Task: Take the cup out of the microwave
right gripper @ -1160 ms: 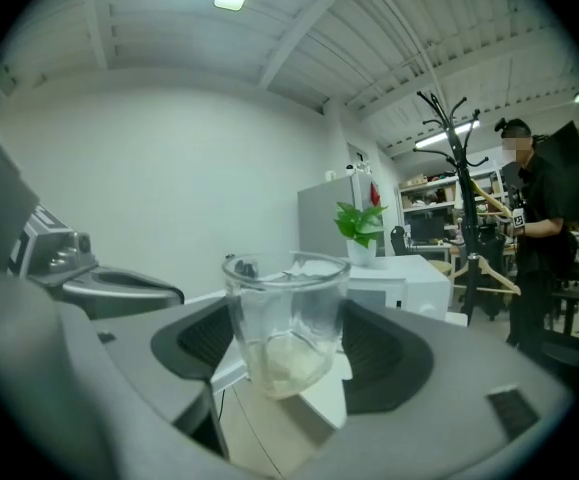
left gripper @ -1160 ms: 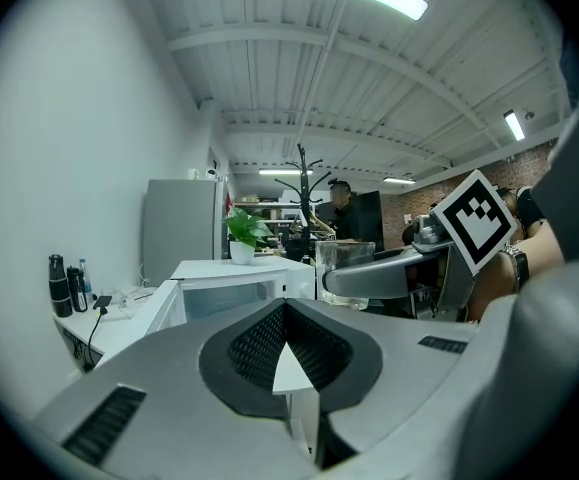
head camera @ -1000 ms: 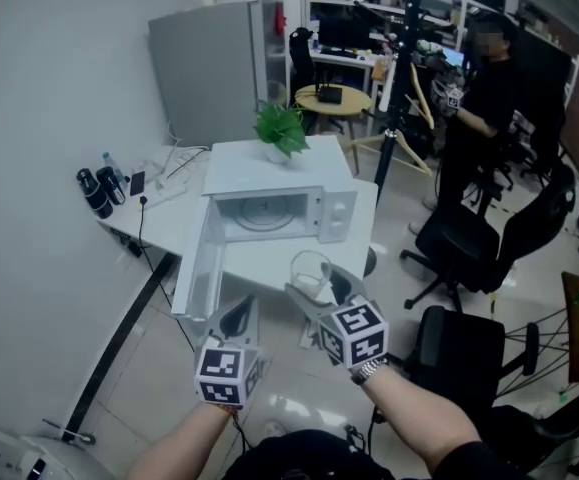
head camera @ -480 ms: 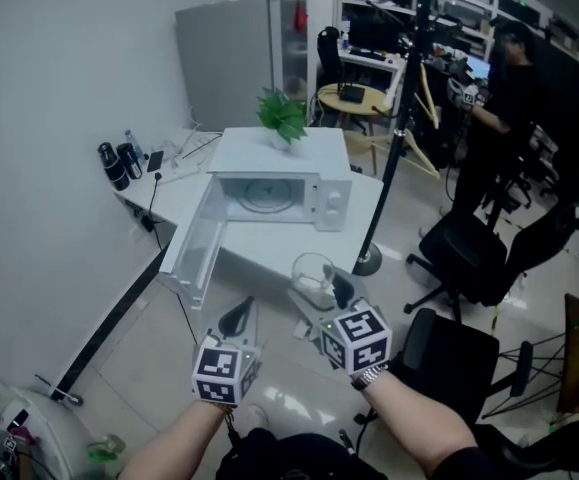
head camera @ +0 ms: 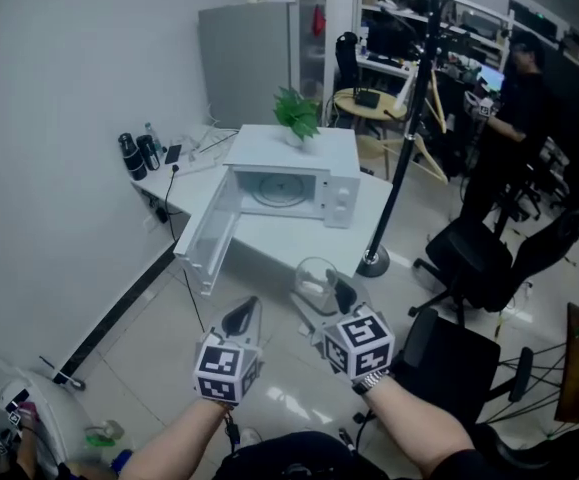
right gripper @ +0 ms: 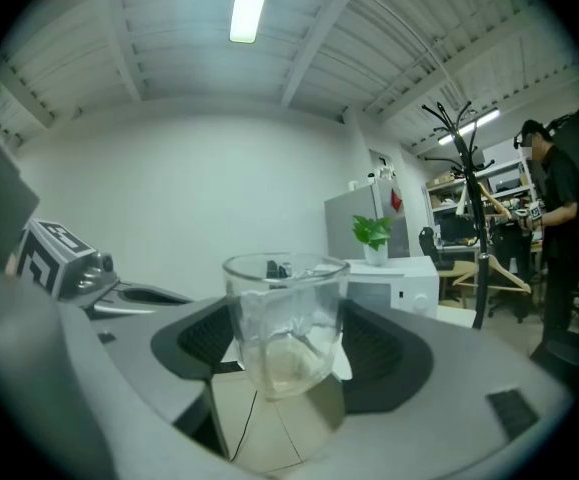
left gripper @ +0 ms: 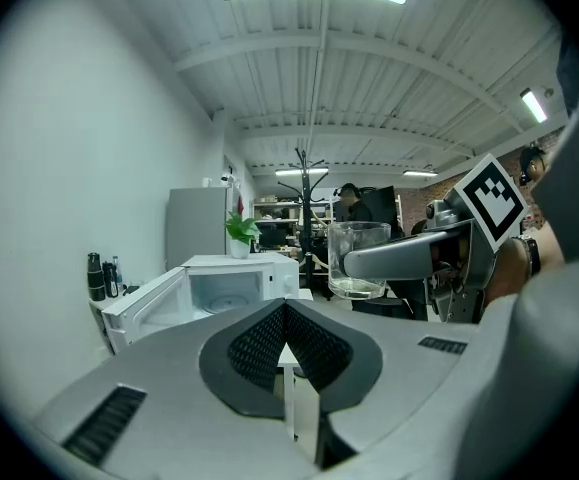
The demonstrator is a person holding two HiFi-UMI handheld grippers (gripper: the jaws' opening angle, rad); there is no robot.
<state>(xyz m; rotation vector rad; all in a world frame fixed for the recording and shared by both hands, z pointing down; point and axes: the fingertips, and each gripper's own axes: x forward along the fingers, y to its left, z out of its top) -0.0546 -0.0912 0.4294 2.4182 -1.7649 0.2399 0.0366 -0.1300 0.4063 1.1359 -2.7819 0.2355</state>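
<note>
A clear glass cup (head camera: pixel 315 276) hangs in the air well in front of the table, upright, with my right gripper (head camera: pixel 318 288) shut on its sides. The right gripper view shows the cup (right gripper: pixel 287 318) filling the gap between the two dark pads. The white microwave (head camera: pixel 294 180) stands on the white table (head camera: pixel 269 240), its door (head camera: pixel 209 236) swung wide open and its cavity empty. My left gripper (head camera: pixel 241 318) floats beside the right one, shut, with nothing held; its pads meet at a point (left gripper: pixel 285 310). The cup (left gripper: pixel 357 258) also shows to its right.
A potted plant (head camera: pixel 297 118) sits on the microwave. A black coat-stand pole (head camera: pixel 404 158) rises right of the table, with black office chairs (head camera: pixel 474 258) beyond it. Dark bottles (head camera: pixel 139 153) stand at the table's far left, a grey cabinet (head camera: pixel 254 63) behind. A person (head camera: pixel 524 98) stands far right.
Both grippers and the view have drawn back from the microwave, which now looks smaller and farther off. The cup has stayed in the right gripper's hold.
</note>
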